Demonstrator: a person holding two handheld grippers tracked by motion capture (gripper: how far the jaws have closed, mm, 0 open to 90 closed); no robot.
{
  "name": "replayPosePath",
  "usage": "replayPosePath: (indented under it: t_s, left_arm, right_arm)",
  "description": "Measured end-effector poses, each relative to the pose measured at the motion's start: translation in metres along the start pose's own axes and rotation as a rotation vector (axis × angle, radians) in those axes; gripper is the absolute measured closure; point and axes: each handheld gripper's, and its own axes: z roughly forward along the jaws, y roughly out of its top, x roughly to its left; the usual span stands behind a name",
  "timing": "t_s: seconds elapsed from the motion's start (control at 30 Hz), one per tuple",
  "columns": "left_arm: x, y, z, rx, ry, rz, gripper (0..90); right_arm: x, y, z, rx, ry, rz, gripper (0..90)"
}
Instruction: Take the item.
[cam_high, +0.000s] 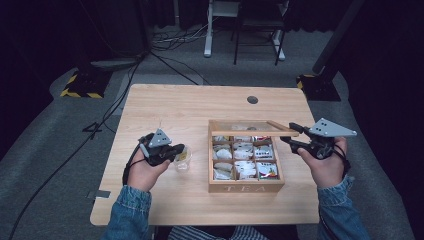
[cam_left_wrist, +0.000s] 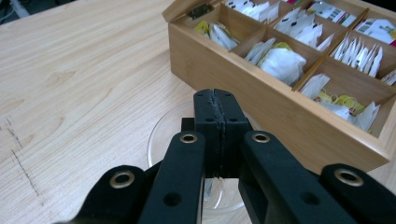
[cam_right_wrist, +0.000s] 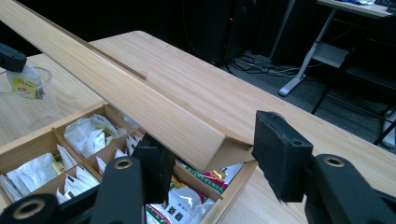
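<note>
A wooden tea box (cam_high: 245, 187) with several compartments of tea bags stands right of the table's middle. Its lid (cam_high: 250, 131) is raised, and my right gripper (cam_high: 292, 134) is shut on the lid's right end. In the right gripper view the lid's (cam_right_wrist: 140, 98) corner sits between the right gripper's (cam_right_wrist: 217, 144) jaws. Left of the box stands a clear glass (cam_high: 183, 159). My left gripper (cam_high: 177, 150) hangs just over it, shut on a tea bag (cam_right_wrist: 24, 84) with a yellow tag that dangles into the glass (cam_right_wrist: 44, 74). In the left gripper view the gripper (cam_left_wrist: 215, 100) has its pads pressed together above the glass (cam_left_wrist: 163, 135).
The box's left wall (cam_left_wrist: 261, 98) is close beside the glass. A round cable hole (cam_high: 252, 99) lies at the table's back. A strip of tape (cam_high: 100, 194) marks the front left corner. Desk legs, a chair and cables stand on the floor beyond.
</note>
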Motion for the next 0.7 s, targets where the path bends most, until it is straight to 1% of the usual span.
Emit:
replayPosePath:
  t_s: [0.03,0.13,0.2,0.23,0.3,0.33,0.37,0.4,0.43,0.47,0.5,0.57,0.6,0.63,0.7]
  left_arm:
    - [0.001,0.0,0.0,0.007,0.003,0.007,89.1]
    - [0.0,-0.001,0.002,0.018,0.001,0.001,89.0]
    - [-0.001,-0.001,0.003,0.025,0.017,0.015,88.6]
    - [-0.002,-0.001,0.005,0.035,0.022,0.028,87.1]
    - [-0.002,-0.001,0.005,0.038,0.027,0.028,85.7]
    - [-0.003,-0.001,0.006,0.034,0.035,0.03,83.0]
    - [-0.003,0.0,0.005,0.031,0.048,0.044,72.2]
    - [-0.002,0.0,0.005,0.025,0.061,0.05,72.2]
    - [-0.003,0.001,0.004,0.017,0.07,0.047,63.4]
    - [-0.003,0.001,0.002,0.007,0.07,0.038,63.4]
    - [-0.002,0.002,0.0,0.001,0.078,0.04,55.9]
    - [0.0,0.002,-0.006,-0.016,0.088,0.014,51.2]
    - [0.0,0.002,-0.006,-0.016,0.088,0.014,49.5]
    - [0.002,0.002,-0.008,-0.017,0.095,0.012,49.5]
    - [0.006,0.0,-0.014,-0.019,0.114,0.004,46.4]
  right_arm:
    - [0.0,0.0,0.0,0.0,0.0,-0.001,49.6]
    - [0.0,0.0,0.0,0.0,0.0,0.0,49.6]
    - [0.0,0.0,0.0,0.0,0.0,0.0,49.6]
    - [0.0,0.0,0.0,0.0,0.0,0.0,49.6]
    - [0.0,0.0,0.0,0.0,0.0,-0.001,49.6]
    - [0.0,0.0,0.0,0.0,0.0,-0.001,49.6]
    - [0.0,0.0,0.0,0.0,0.0,-0.001,49.6]
    - [0.0,0.0,0.0,0.0,0.0,-0.001,49.6]
    - [0.0,0.0,0.0,0.0,0.0,-0.002,49.6]
    - [0.0,0.0,0.0,0.0,0.0,-0.002,49.6]
    - [0.0,0.0,0.0,0.0,0.0,-0.002,49.6]
    - [0.0,0.0,0.0,0.0,0.001,-0.002,49.6]
    - [0.0,0.0,0.0,0.0,0.001,-0.002,49.6]
    - [0.0,0.0,0.0,0.001,0.001,-0.002,49.6]
    - [0.0,0.0,0.0,0.0,0.001,-0.002,49.6]
